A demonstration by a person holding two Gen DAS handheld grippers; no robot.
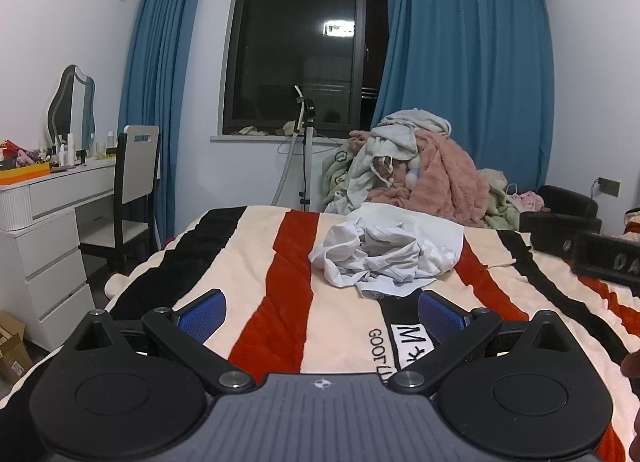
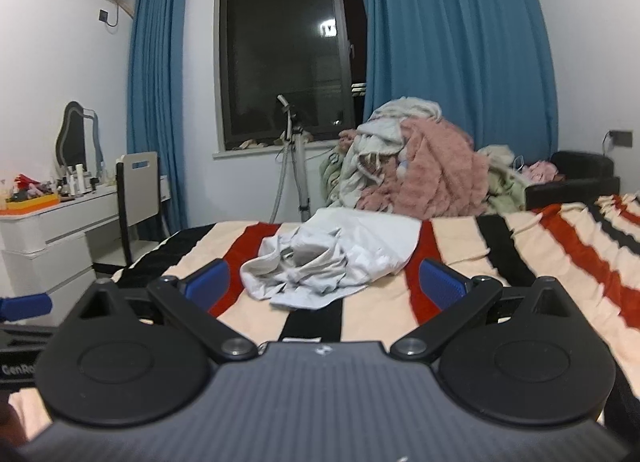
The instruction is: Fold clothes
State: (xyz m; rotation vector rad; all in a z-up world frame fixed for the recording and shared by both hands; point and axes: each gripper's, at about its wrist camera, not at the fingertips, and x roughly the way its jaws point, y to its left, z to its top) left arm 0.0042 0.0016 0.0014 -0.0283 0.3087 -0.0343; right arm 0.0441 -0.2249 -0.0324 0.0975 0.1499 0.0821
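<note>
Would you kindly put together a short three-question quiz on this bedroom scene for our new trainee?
1. True or false: the left gripper is shut on the white garment.
2. What lies under the garment: A) striped blanket, B) bare floor, C) desk?
3. What colour are the curtains?

Key
1. False; both it and the right gripper are open, short of the garment.
2. A.
3. Blue.

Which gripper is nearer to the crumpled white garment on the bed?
Right, slightly. The right gripper has the white garment just ahead between its open fingers; the left gripper sits a little short of it.
</note>
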